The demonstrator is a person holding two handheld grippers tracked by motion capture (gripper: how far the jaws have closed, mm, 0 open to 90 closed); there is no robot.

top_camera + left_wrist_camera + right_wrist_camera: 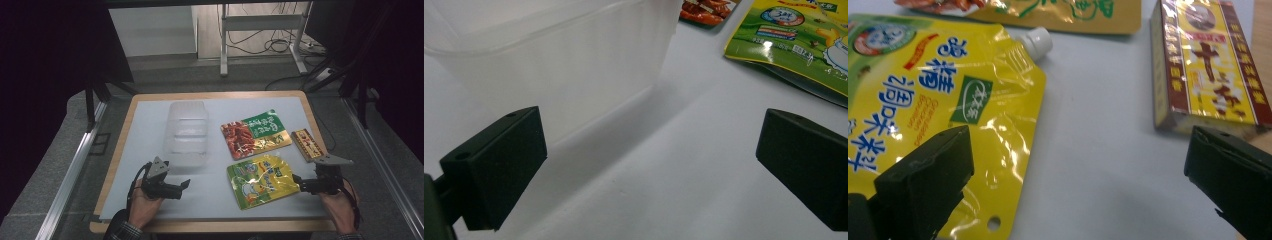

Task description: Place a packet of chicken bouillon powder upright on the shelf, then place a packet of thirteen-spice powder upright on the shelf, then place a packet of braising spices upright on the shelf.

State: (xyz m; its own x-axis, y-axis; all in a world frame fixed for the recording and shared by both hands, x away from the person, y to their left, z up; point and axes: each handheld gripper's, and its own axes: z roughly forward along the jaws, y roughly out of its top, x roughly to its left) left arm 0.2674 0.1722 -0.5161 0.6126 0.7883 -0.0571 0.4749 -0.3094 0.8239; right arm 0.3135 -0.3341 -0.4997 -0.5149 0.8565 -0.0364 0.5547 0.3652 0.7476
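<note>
Standing on the table (pixel 150 200), the clear plastic tub (pixel 186 133) holds nothing visible.

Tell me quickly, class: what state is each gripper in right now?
Left gripper: jaws open, holding nothing, beside the clear tub.
Right gripper: jaws open, holding nothing, at the yellow pouch.

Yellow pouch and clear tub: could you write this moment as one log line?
left hand-held gripper: open, beside clear tub | right hand-held gripper: open, at yellow pouch edge | nothing held
</note>
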